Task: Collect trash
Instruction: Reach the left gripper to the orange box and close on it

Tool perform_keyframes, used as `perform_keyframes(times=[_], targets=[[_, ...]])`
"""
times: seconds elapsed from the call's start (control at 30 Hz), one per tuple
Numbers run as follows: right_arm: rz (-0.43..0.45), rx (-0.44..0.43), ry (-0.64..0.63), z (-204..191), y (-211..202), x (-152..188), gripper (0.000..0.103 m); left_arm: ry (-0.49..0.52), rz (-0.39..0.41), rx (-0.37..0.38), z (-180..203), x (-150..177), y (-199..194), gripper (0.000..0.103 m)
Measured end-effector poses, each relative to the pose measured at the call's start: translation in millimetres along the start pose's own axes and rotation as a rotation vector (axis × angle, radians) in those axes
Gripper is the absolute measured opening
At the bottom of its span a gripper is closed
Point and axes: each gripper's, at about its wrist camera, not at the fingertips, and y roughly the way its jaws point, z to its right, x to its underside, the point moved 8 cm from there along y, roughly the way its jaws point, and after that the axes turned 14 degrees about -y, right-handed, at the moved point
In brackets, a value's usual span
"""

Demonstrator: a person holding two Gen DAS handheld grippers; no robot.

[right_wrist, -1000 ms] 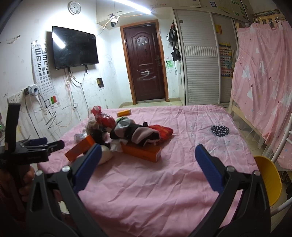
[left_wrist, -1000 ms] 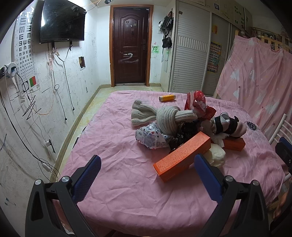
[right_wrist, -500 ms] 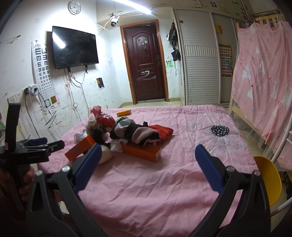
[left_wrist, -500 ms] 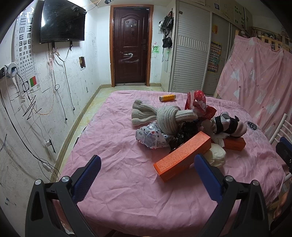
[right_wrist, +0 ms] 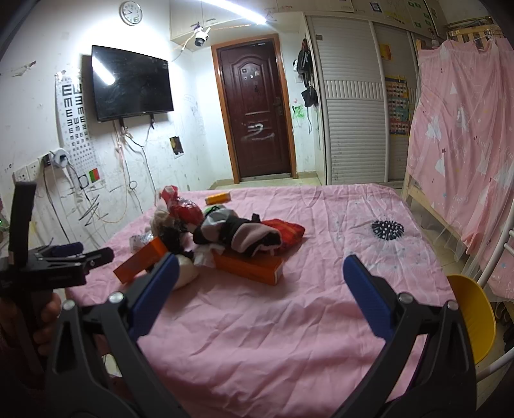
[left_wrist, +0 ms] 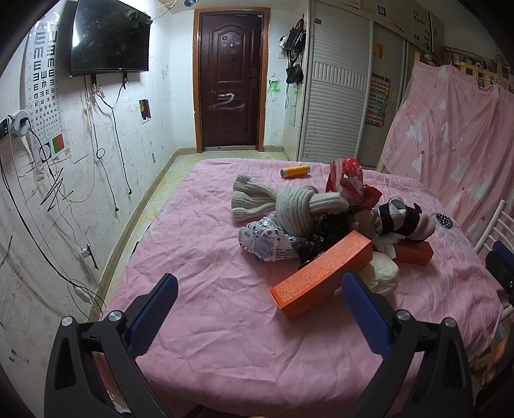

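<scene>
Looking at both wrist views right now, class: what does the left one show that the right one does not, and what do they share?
Only the left wrist view shows the knotted beige knit scarf clearly. Only the right shows the wall clock, the yellow chair and the left tool from the side. Both share the pink bed, the orange box, the door and the TV.

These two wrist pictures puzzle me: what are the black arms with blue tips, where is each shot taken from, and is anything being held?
No robot here: a person holds a pair of hand tongs in each hand, with a camera on each looking along its fingers. One picture looks past the left tongs, the other past the right tongs. Both are open and hold nothing. Ahead is a bed with a pink sheet carrying a heap: orange boxes, a knotted beige scarf, a printed wrapper, a red bag, and a yellow thread spool lying apart.
</scene>
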Motion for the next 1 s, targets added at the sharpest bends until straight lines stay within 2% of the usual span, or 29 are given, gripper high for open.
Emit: perform_keyframes(times=[0.17, 0.33, 0.7, 0.73, 0.83, 1.0], targets=[[-0.010, -0.002, 0.001, 0.2, 3.1, 4.4, 0.099, 0.003, -0.004, 0.010, -0.7, 1.5, 0.8, 0.095], [-0.012, -0.006, -0.005, 5.7, 10.9, -0.6, 0.099, 0.001, -0.043, 0.042, 2.8, 3.6, 9.8, 0.095], [-0.084, -0.035, -0.017, 13.2, 51.1, -15.5, 0.099, 0.135, -0.061, 0.104, 39.1, 6.2, 22.9, 0.093], [-0.093, -0.039, -0.025, 11.8, 56.1, -15.6, 0.099, 0.144, -0.064, 0.107, 41.6, 6.4, 24.5, 0.089], [-0.116, -0.049, -0.036, 9.0, 67.7, -14.7, 0.099, 0.155, -0.099, 0.111, 45.3, 9.4, 34.4, 0.070], [-0.154, -0.084, -0.051, 1.0, 86.5, -15.1, 0.099, 0.138, -0.139, 0.147, 46.3, 10.6, 43.6, 0.052]])
